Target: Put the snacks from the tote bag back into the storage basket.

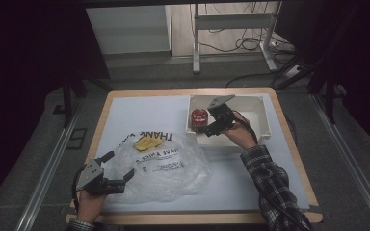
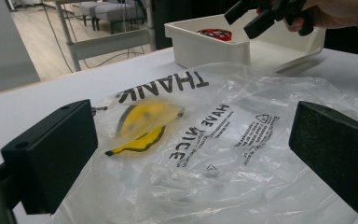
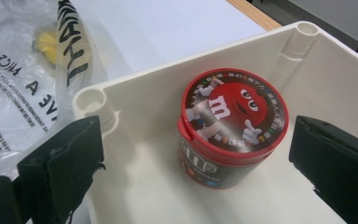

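With our right gripper spread wide around the M&M's tub in the white bin, we judge the tub rigid, light and slick, best squeezed across its sides below the lid, while our left gripper hangs open over the plastic bag.

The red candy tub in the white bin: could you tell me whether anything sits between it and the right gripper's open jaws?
Nothing visible does. The red candy tub stands upright in a corner of the white bin, and the right gripper hovers over it with jaws spread on either side, above the bin's near wall. The plastic bag lies outside the bin.
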